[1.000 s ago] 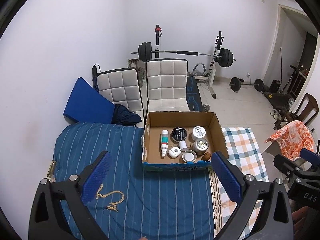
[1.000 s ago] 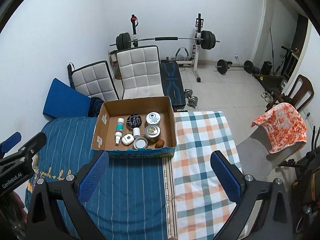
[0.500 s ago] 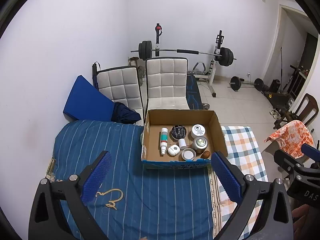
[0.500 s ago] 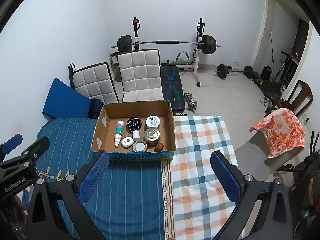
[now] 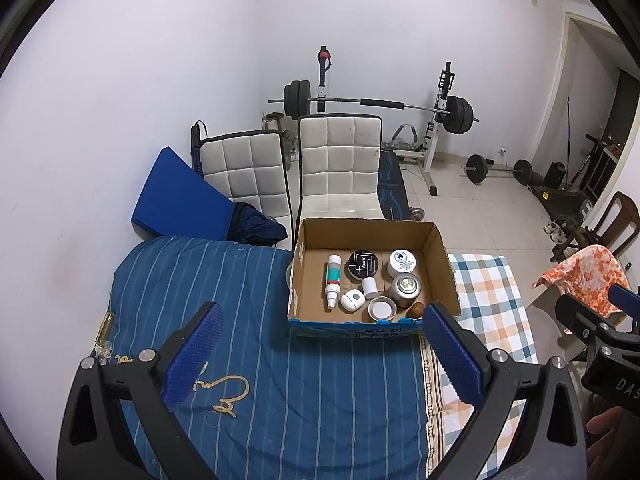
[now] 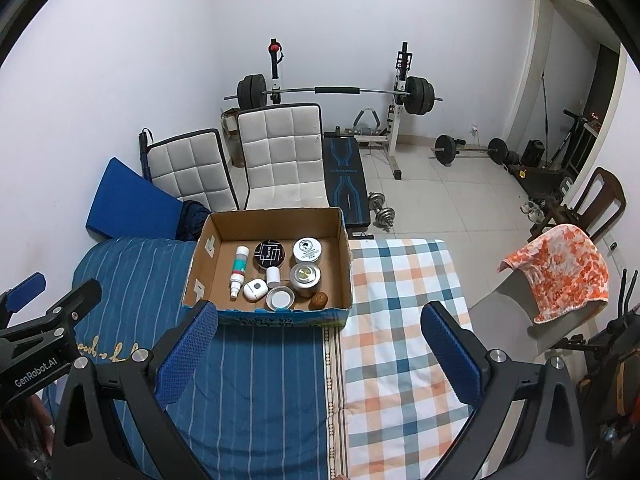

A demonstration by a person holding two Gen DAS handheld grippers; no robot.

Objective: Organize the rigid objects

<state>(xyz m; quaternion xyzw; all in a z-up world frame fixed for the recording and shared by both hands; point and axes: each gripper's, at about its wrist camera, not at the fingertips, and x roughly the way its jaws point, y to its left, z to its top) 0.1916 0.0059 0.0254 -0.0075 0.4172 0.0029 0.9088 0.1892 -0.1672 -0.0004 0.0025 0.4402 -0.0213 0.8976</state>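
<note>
An open cardboard box [image 5: 440, 252] [image 6: 200, 256] stands on the bed. Inside lie a white tube with a teal band [image 5: 333, 280] [image 6: 239, 266], a black round tin [image 5: 363, 264] [image 6: 270, 255], a white round tin [image 5: 401, 262] [image 6: 307, 250], a silver tin [image 5: 406, 289] [image 6: 305, 277], a small white bottle [image 5: 370, 286], a white case [image 5: 352, 300] [image 6: 255, 289], a round lid [image 5: 382, 308] [image 6: 281, 298] and a brown nut [image 5: 415, 310] [image 6: 318, 301]. My left gripper [image 5: 320, 356] and right gripper [image 6: 316, 356] are both open and empty, well back from the box.
A gold chain [image 5: 224, 394] and a gold clip [image 5: 103, 330] lie on the blue striped cover [image 5: 300, 400]. A checked cloth [image 6: 396, 320] covers the right side. Two white chairs [image 5: 340, 172], a blue cushion [image 5: 180, 200] and a barbell rack [image 5: 376, 104] stand behind the bed.
Both grippers have pulled back and up from the box; it looks smaller and farther in both views. Nothing in the box has moved.
</note>
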